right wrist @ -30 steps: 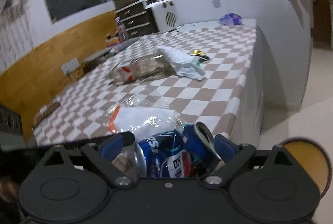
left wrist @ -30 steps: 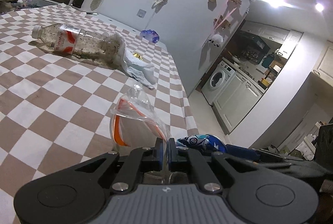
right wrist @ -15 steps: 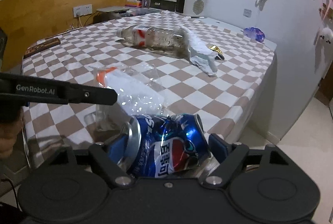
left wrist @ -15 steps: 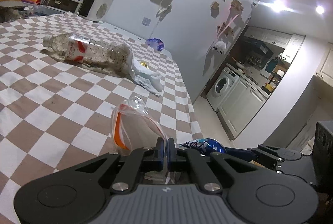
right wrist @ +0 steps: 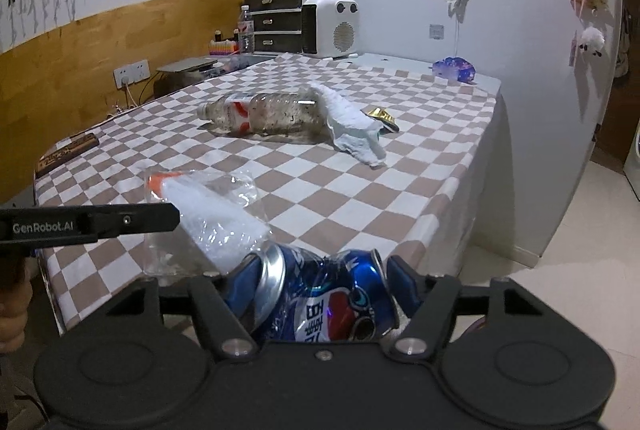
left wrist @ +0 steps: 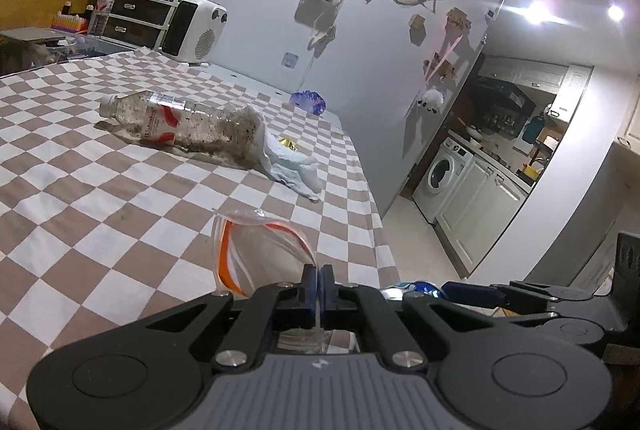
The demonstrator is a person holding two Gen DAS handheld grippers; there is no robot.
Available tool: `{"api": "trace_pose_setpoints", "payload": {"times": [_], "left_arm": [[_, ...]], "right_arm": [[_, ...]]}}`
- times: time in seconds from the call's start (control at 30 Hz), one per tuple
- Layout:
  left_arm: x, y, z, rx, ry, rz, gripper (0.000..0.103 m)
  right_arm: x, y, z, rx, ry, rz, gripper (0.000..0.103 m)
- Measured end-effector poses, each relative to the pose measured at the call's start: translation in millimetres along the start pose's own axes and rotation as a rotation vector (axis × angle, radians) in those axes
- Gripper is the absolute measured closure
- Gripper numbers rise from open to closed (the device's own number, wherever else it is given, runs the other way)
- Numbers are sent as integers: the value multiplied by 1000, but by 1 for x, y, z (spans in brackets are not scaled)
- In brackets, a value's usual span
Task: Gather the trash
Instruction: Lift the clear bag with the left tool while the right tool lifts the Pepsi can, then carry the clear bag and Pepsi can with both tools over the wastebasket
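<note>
my left gripper [left wrist: 320, 284], jaws pressed together, pinches the clear bag [left wrist: 256, 250]; my right gripper [right wrist: 320, 282], jaws just closing, clasps the crushed can [right wrist: 328, 294] at the checkered table [right wrist: 360, 190] edge.

A desk [right wrist: 400, 198] in a brown-and-white checked cloth is carrying a dirty plastic bottle [right wrist: 264, 112] lying on its side — a crumpled white tissue [right wrist: 352, 122] touching its base, a gold wrapper [right wrist: 382, 115] just beside that, a purple packet [right wrist: 456, 69] sitting near the far corner.

A white heater [right wrist: 330, 27] is standing at the far end beyond the fingers, beside a dark drawer unit [right wrist: 276, 20]; a washing machine [left wrist: 445, 172] is showing rightward.
</note>
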State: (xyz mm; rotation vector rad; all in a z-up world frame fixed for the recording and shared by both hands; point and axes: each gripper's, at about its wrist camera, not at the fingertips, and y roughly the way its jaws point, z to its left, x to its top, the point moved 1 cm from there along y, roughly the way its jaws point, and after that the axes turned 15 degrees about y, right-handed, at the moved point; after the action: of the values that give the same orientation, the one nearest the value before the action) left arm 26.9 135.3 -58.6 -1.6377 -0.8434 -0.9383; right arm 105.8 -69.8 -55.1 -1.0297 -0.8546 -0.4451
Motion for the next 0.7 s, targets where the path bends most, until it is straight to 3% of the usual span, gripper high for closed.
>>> {"api": "trace_pose_setpoints", "payload": {"times": [0.23,0.7], "left_arm": [[-2,0,-3,4,15,9,103],[-2,2,-6,3,26,22,103]], "right_arm": [[-6,6,4,7,-66,54,27],[14,22,12,58,-255,317,25]]}}
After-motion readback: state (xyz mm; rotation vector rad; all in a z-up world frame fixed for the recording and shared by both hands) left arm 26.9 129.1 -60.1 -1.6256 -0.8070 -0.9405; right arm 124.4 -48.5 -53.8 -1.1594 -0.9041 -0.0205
